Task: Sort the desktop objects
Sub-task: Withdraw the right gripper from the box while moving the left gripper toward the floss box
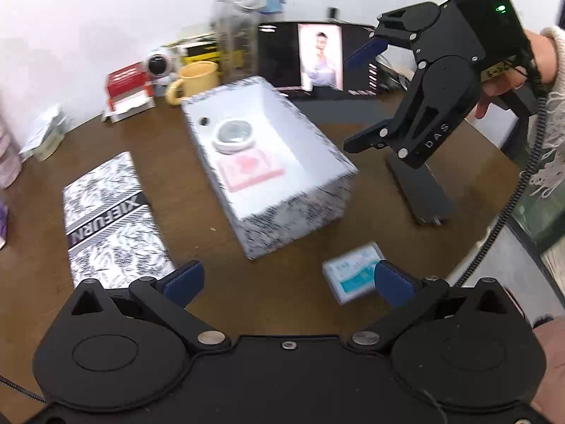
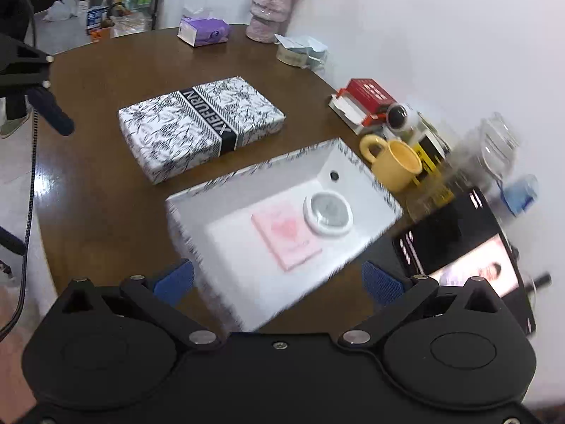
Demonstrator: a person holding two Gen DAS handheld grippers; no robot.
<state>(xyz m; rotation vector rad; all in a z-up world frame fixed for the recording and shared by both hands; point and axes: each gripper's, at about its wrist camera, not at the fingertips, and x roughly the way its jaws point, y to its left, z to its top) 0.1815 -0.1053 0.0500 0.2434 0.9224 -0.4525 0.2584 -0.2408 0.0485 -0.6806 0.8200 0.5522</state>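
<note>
I see my left gripper [image 1: 287, 281] spread wide and empty above a small blue-white pack [image 1: 353, 277]; my right gripper [image 2: 279, 281] (also wide) hovers over the open box [image 2: 282, 212] holding a pink card [image 2: 286, 238].

Surface [image 2: 99, 190]: dark brown wood. Box [image 2: 353, 162]: white inside, black-and-white leaf print outside. Lid [image 2: 169, 134]: same print, black band, white lettering. Card [image 2: 286, 235]: pale pink, red heart. Tin [image 2: 328, 213]: white rim, grey centre. Mug [image 2: 395, 164]: yellow. Packet [image 1: 353, 275]: white and teal. Tongs [image 1: 287, 282]: black, blue pads [image 1: 185, 279].
</note>
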